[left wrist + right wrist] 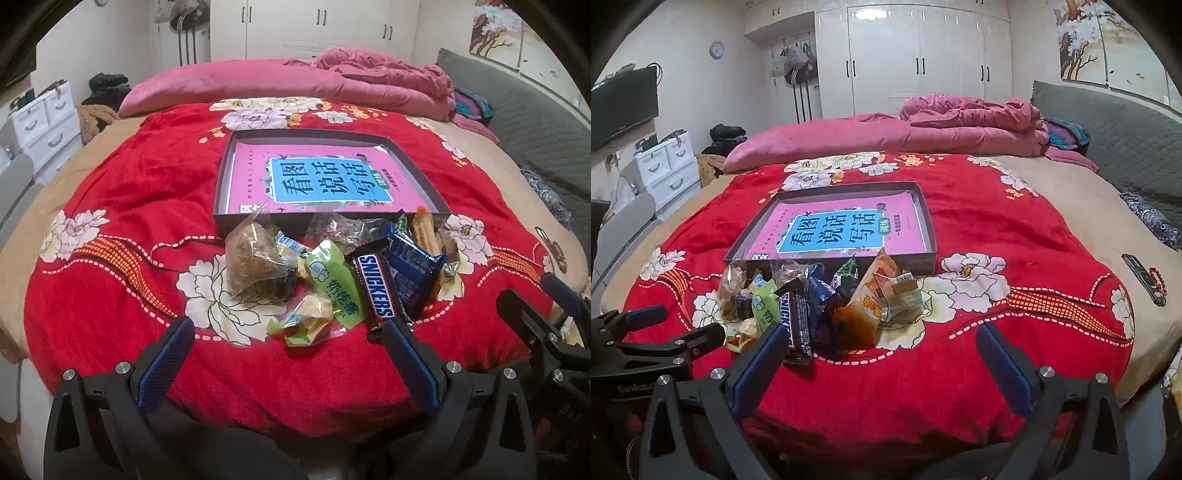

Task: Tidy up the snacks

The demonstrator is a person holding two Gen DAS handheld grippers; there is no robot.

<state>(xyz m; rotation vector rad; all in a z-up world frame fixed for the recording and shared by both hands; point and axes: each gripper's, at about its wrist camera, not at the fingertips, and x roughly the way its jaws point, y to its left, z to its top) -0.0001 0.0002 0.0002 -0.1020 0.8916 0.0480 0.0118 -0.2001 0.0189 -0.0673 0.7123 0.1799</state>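
Both grippers hover over the near edge of a bed with a red floral blanket [129,192], fingers spread wide, nothing between them. Left gripper [288,332] sits just short of the snack pile [332,266]; its right finger tip is close by the Snickers bar [375,284], contact not resolvable. Right gripper [882,338] faces mostly bare blanket, pile off toward its left finger. Pile lies on the blanket against the near wall of a shallow dark tray [258,223], which holds only a pink book with a blue title panel [325,181]. Left view alone shows the clear-wrapped dark cake [255,258] and green packet [332,280] in full. Right view alone shows the large orange packet [871,295] broadside, a dark remote-like object [1141,277] on the beige sheet at the right, a wall TV [624,107] and a round clock [716,50]. Both views: rumpled pink quilt [960,122] at the far end, grey padded headboard [1126,129], white wardrobe [923,55], white drawer unit [668,166].
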